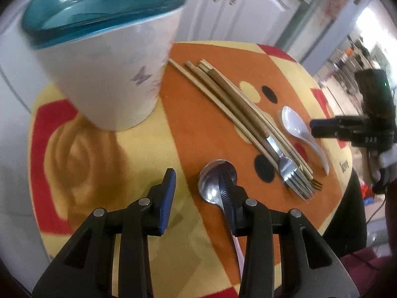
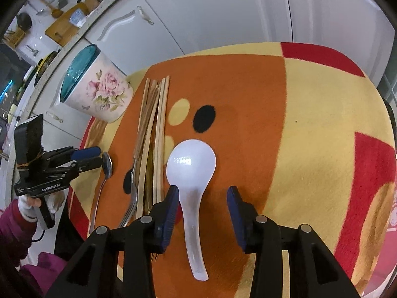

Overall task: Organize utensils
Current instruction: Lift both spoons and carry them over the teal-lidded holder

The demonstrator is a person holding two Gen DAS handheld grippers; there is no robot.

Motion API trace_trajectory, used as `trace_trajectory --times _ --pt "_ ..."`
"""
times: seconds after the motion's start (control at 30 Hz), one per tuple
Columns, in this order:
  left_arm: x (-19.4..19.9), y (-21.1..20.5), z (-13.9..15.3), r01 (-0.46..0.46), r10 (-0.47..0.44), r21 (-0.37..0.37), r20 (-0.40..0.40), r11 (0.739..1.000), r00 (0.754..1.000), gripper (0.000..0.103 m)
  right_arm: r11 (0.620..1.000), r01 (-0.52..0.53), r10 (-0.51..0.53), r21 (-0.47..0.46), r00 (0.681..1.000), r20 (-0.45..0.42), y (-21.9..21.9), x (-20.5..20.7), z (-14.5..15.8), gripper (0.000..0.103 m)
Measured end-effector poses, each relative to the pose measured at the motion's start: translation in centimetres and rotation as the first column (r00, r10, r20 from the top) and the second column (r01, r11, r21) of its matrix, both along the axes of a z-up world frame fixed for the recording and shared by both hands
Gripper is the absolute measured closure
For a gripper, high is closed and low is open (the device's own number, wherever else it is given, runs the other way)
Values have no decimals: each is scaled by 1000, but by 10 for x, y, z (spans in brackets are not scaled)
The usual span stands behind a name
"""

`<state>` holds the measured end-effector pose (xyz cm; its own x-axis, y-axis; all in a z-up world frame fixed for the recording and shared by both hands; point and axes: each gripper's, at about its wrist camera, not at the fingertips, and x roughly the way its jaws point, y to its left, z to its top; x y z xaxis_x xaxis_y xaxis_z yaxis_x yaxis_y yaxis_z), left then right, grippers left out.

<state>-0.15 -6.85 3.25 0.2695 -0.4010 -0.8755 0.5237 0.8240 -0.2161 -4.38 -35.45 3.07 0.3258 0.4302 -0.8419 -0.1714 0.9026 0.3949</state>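
A metal spoon (image 1: 211, 183) lies on the patterned cloth; the right finger of my left gripper (image 1: 198, 186) crosses its bowl, and the jaws stand apart without clamping it. In the right wrist view the left gripper (image 2: 100, 157) sits at that spoon's (image 2: 107, 165) bowl. A white plastic spoon (image 2: 191, 164) lies between the open fingers of my right gripper (image 2: 202, 198), its handle near the left pad and not pinched. A bundle of chopsticks (image 1: 223, 94) and forks (image 1: 292, 173) lies between the two spoons. A floral cup (image 1: 106, 79) with a teal inside stands upright at the far left.
The table's cloth (image 2: 310, 124) is orange, yellow and red. White cabinet doors (image 2: 223, 12) rise behind the table. A person's hand and purple sleeve (image 2: 15, 221) hold the left gripper at the table's left edge. The right gripper (image 1: 315, 126) hangs over the white spoon (image 1: 297, 126).
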Motion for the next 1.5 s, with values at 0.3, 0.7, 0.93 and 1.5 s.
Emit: trace_trajectory --times 0.3,0.7,0.93,1.5 --pt "-1 -27 -8 157 -158 77 5 985 987 81 998 -53 52 -43 998 -28 19 0 -5 65" --pt "-6 -22 -2 108 -109 44 18 993 994 97 999 -32 32 10 999 -29 25 23 -10 96" --pt "-13 -10 7 46 -46 14 34 999 998 101 999 -50 50 -15 998 31 25 6 8 99" --pt "-16 56 120 -134 170 -179 205 975 964 102 964 -78 10 256 966 257 69 33 105 99"
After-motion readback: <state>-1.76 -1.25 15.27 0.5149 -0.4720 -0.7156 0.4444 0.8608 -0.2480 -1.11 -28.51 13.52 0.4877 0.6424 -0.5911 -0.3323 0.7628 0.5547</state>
